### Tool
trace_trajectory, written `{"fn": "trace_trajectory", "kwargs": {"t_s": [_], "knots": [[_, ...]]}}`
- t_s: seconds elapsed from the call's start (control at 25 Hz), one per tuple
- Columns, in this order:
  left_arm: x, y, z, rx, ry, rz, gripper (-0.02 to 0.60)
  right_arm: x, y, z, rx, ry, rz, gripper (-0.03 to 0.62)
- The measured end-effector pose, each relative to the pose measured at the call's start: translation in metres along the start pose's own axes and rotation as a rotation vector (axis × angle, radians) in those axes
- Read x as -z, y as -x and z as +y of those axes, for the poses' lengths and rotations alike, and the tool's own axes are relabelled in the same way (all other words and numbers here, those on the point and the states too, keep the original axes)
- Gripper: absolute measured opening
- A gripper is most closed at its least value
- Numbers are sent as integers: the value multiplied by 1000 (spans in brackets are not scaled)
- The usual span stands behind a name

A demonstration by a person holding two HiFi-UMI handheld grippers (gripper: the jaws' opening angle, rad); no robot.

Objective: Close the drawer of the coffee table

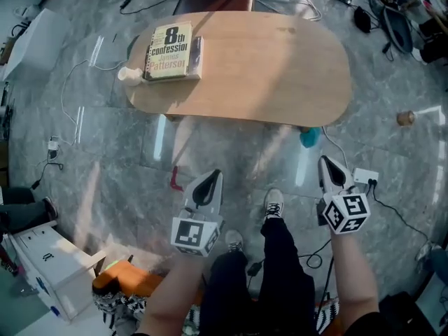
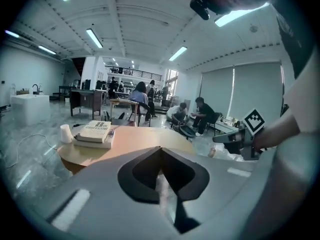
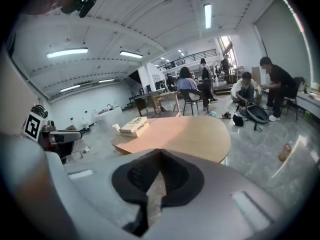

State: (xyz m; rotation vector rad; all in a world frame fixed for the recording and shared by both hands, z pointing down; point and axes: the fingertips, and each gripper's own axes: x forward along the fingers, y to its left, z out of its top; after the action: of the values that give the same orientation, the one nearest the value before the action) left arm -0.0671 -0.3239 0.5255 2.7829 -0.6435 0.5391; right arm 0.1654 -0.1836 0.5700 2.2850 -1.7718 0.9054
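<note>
The coffee table (image 1: pixel 280 68) stands ahead, with a book (image 1: pixel 170 51) and a white cup (image 1: pixel 129 74) at its left end. The left gripper (image 1: pixel 211 176) and the right gripper (image 1: pixel 327 162) hang before its near edge, both with jaws together, holding nothing.

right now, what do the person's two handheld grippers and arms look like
The left gripper and right gripper are matching pale grey plastic wedges that taper to a point, each with a black teardrop-shaped pad area. Each bears a white cube with black square markers. The forearms show no sleeves. The person wears black trousers.
</note>
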Motion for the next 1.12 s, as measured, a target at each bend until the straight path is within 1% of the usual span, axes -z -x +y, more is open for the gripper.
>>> {"fn": "trace_trajectory", "kwargs": {"t_s": [0.08,0.16,0.32,0.48,0.64,0.76,0.92,1.04,1.12], "knots": [[-32,30,-18,18,14,0,6,-31,28,27,-36,21,2,2],[-61,57,-38,51,26,0,6,-60,61,52,-55,42,-12,2],[-113,108,-63,109,15,-27,6,-112,122,97,-62,48,-88,2],[-142,165,-73,147,21,-53,5,-143,175,149,-79,32,-146,2],[-161,220,-94,220,10,-60,5,-168,222,201,-130,87,-179,2],[-173,259,-108,267,37,-69,5,-175,255,234,-169,134,-199,2],[-180,314,-121,300,47,-108,5,-165,299,278,-206,161,-219,2],[-168,344,-130,327,47,-109,5,-150,329,306,-226,166,-229,2],[-153,361,-139,343,59,-84,5,-136,347,321,-237,169,-220,2]]}}
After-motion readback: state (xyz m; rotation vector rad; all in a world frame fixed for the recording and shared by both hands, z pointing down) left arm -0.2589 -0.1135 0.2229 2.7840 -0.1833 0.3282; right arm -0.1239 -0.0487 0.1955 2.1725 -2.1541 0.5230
